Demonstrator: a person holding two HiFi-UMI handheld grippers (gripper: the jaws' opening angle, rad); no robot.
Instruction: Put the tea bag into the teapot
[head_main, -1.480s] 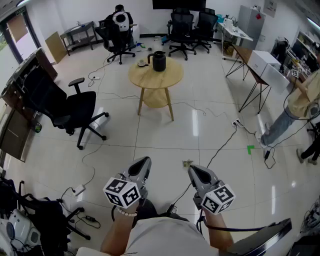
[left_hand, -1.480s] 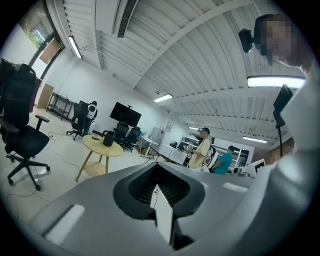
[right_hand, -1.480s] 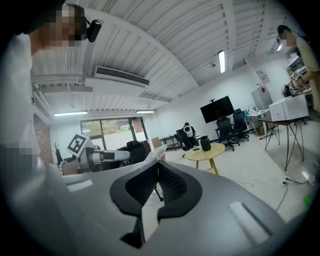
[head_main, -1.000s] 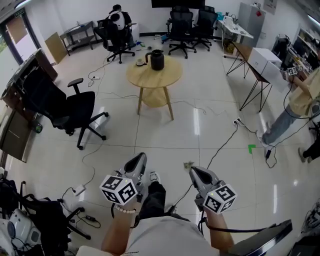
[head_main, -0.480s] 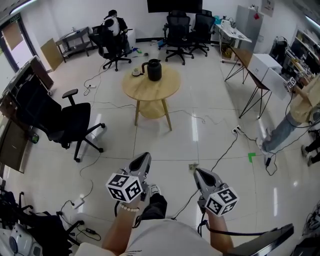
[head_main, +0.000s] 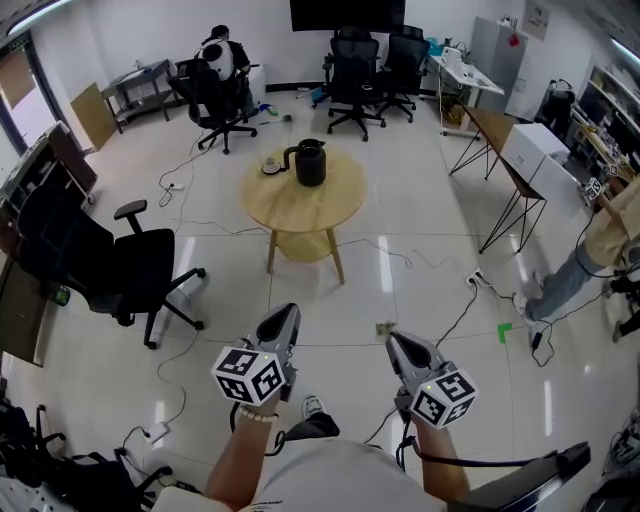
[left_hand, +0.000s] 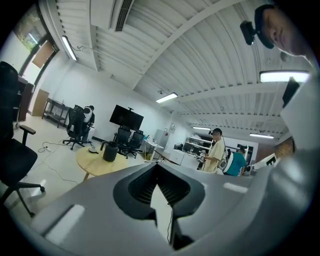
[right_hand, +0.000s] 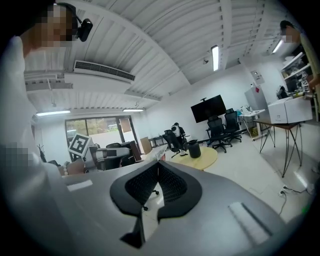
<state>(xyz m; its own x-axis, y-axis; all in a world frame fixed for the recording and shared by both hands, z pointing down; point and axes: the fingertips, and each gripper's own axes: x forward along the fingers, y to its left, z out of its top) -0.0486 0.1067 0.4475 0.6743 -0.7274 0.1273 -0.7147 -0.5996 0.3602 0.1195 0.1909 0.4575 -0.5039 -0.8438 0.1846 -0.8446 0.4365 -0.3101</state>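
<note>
The black teapot (head_main: 311, 162) stands upright on the round table (head_main: 335, 203) at upper centre, well apart from both grippers. Left gripper (head_main: 287, 316) and right gripper (head_main: 394, 341), low in frame, have jaws together, empty.

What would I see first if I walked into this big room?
Probably the two tools low in the head view: the left gripper and the right gripper, both shut and holding nothing. Farther ahead, a round wooden table stands in the middle of the room with a black teapot on top. A black office chair sits off to its left.
</note>
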